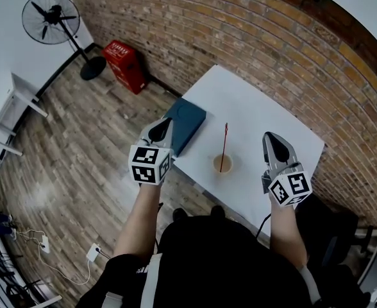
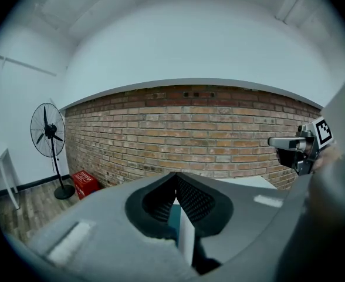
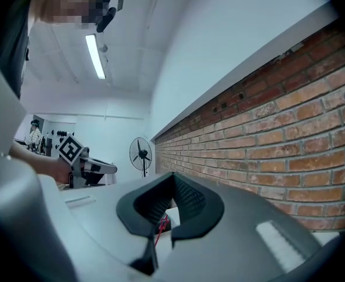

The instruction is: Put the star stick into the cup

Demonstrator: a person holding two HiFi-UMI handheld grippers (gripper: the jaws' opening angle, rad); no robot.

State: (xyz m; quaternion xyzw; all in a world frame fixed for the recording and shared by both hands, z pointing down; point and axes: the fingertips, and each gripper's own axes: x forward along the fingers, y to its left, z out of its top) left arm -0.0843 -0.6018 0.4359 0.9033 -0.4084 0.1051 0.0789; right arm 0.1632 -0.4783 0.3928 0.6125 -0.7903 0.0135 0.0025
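Head view: with the star stick (image 1: 224,145) stood in the cup (image 1: 222,165) and the left tool (image 1: 165,124) and right tool (image 1: 270,137) held closed and empty, the cup could be toppled if brushed.

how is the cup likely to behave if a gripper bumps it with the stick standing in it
The cup looks small and paper-like, so it is probably light and would slide easily on the smooth white table. The tall, thin star stick rises well above its rim, so a bump may tip the cup.
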